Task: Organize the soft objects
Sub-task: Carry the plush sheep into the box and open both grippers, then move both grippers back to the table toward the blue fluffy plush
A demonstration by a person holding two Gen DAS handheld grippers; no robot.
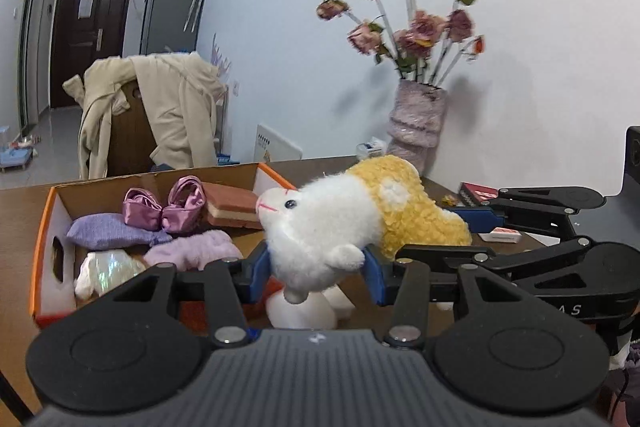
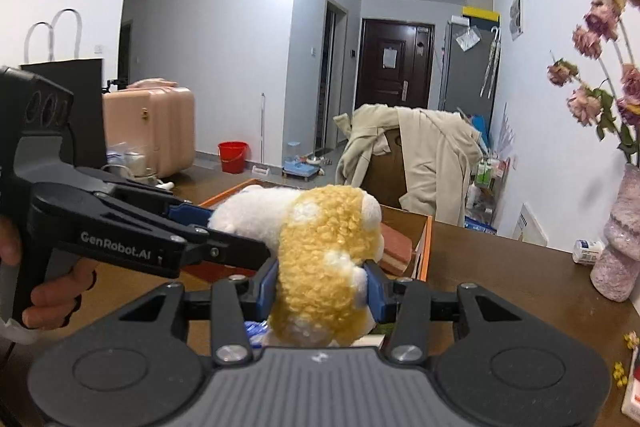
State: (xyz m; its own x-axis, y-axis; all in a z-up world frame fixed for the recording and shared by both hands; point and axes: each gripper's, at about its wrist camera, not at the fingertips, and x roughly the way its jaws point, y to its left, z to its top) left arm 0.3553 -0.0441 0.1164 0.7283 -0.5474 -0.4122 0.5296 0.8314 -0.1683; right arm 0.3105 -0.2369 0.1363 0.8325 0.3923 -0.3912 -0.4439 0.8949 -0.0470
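Observation:
A plush lamb [image 1: 360,219] with a white head and curly yellow body hangs above the brown table, carried by both grippers. My left gripper [image 1: 316,267] is shut on its white front, blue pads pressed in on both sides. My right gripper [image 2: 324,287] is shut on the yellow rear of the lamb [image 2: 328,227]. The right gripper [image 1: 452,235] reaches in from the right, and the left gripper [image 2: 216,231] reaches in from the left. Beyond the lamb lies an orange-edged cardboard box [image 1: 44,227] with a purple pillow [image 1: 108,233], pink satin shoes [image 1: 164,211], a brown sponge block [image 1: 232,213] and a lilac fluffy piece [image 1: 192,251].
A pink vase of dried roses [image 1: 418,119] stands at the wall on the table's far right. A chair draped with a beige coat [image 1: 160,115] stands behind the box. A red packet [image 1: 478,193] and a small white bottle [image 2: 588,251] lie near the vase. A hand [image 2: 52,303] holds the left gripper.

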